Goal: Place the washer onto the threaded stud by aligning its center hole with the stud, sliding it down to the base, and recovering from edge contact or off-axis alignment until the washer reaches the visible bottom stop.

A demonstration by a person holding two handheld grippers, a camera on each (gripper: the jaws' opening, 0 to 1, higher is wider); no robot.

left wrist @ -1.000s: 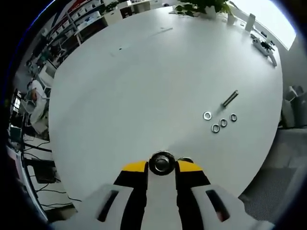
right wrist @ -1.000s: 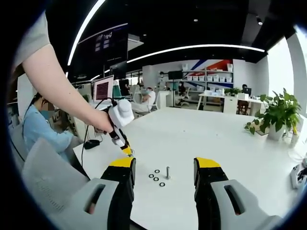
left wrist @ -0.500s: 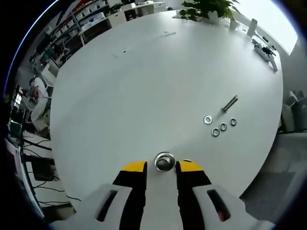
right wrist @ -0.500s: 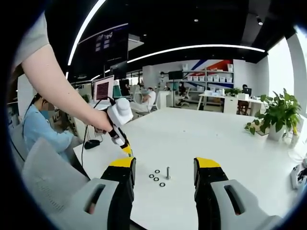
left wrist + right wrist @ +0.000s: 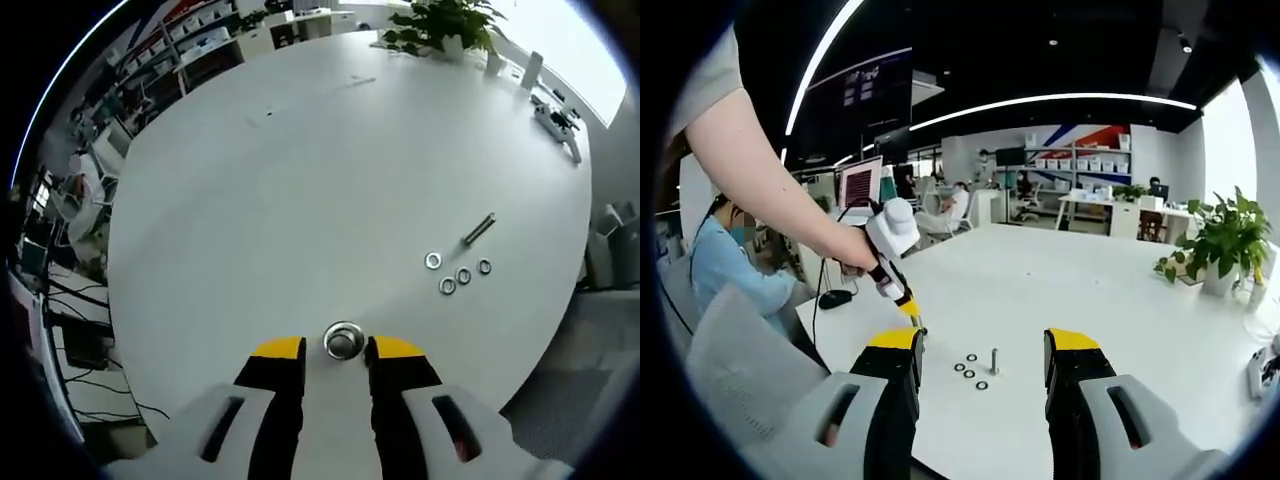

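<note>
My left gripper (image 5: 340,352) is shut on a steel washer (image 5: 343,340), which sits between its yellow tips above the white round table (image 5: 300,180). Further right on the table a threaded stud (image 5: 478,229) stands, with several loose washers (image 5: 456,275) beside it. My right gripper (image 5: 983,350) is open with nothing between its jaws. Past them, the right gripper view has the upright stud (image 5: 994,360) and the loose washers (image 5: 968,370). A person's hand holds the left gripper (image 5: 911,310) just left of them, its tips pointing down at the table.
A potted plant (image 5: 445,20) and a white device (image 5: 555,100) stand near the table's far edge. Its near edge (image 5: 520,370) curves close to the washers. In the right gripper view a seated person (image 5: 720,270) and a monitor (image 5: 855,185) are at the left.
The left gripper has drawn up and back a little with the washer, so the stud and washers look smaller and lower in its view. The right gripper has barely moved.
</note>
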